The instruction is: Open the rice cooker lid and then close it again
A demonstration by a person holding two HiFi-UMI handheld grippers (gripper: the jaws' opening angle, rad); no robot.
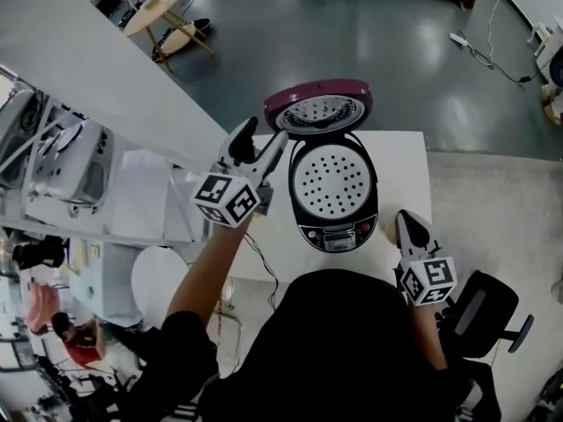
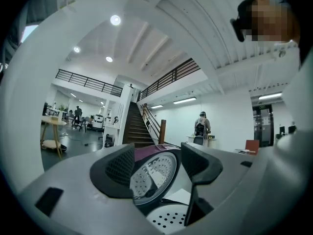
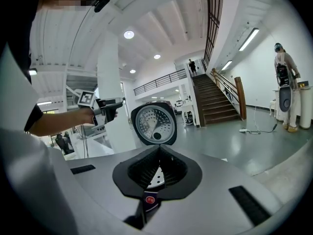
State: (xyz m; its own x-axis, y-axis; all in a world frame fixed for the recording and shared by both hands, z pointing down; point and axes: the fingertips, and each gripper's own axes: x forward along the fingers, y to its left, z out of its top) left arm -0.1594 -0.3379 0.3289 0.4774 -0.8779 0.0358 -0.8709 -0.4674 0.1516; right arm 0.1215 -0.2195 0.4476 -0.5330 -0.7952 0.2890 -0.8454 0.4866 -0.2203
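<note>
The rice cooker (image 1: 334,227) stands on a white table (image 1: 400,161) with its maroon lid (image 1: 318,105) raised upright at the far side, showing the perforated inner plate. My left gripper (image 1: 261,141) is held up level at the lid's left edge, open; in the left gripper view the lid (image 2: 151,173) shows between the spread jaws of that gripper (image 2: 156,165), and I cannot tell if they touch it. My right gripper (image 1: 406,222) rests low, right of the cooker, shut and empty. In the right gripper view its closed tips (image 3: 159,151) point at the lid (image 3: 154,124).
A black office chair (image 1: 488,310) stands at my right. White machines (image 1: 70,161) line a bench on the left. Beyond the table is grey floor with a round wooden table (image 1: 154,11) and a cable (image 1: 475,47). A person (image 2: 200,129) stands far off near a staircase.
</note>
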